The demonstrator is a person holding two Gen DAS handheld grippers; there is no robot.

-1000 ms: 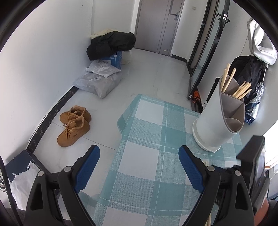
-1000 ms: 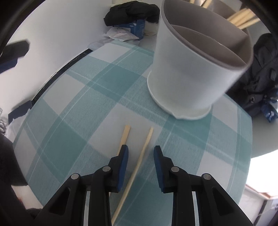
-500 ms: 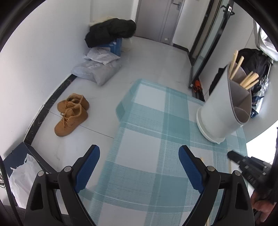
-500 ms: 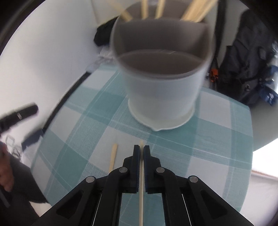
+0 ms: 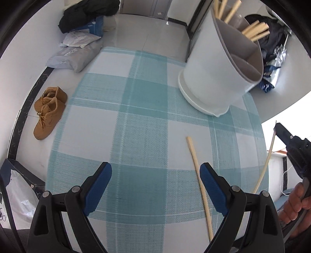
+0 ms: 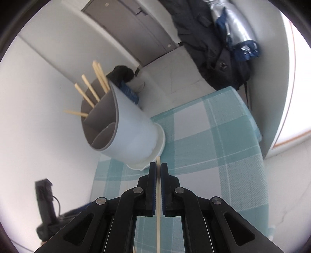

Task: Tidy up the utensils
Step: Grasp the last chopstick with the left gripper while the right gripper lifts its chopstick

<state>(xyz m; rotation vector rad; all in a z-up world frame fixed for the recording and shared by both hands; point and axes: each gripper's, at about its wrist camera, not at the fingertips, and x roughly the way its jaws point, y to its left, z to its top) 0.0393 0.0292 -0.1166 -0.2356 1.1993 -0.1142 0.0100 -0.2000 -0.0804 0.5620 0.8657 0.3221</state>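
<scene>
A white utensil holder (image 5: 219,74) with grey divided compartments stands at the far right of the checked tablecloth (image 5: 143,124), with several wooden chopsticks in it. It also shows in the right wrist view (image 6: 126,132). My right gripper (image 6: 158,169) is shut on a wooden chopstick (image 6: 158,210) and holds it lifted off the table, tip near the holder's base. In the left wrist view the right gripper (image 5: 279,132) and its chopstick (image 5: 266,161) are at the right edge. My left gripper (image 5: 155,181) is open and empty, low over the cloth. One chopstick (image 5: 198,175) lies on the cloth by its right finger.
The table's left and far edges drop to a tiled floor with brown boots (image 5: 48,111), grey bags (image 5: 75,56) and a black coat (image 5: 87,13). Dark jackets (image 6: 219,48) hang beyond the table's far right corner.
My right gripper closed on one of two chopsticks and lifted it off the cloth, tilting its view. My left gripper moved forward and lower over the table, toward the remaining chopstick.
</scene>
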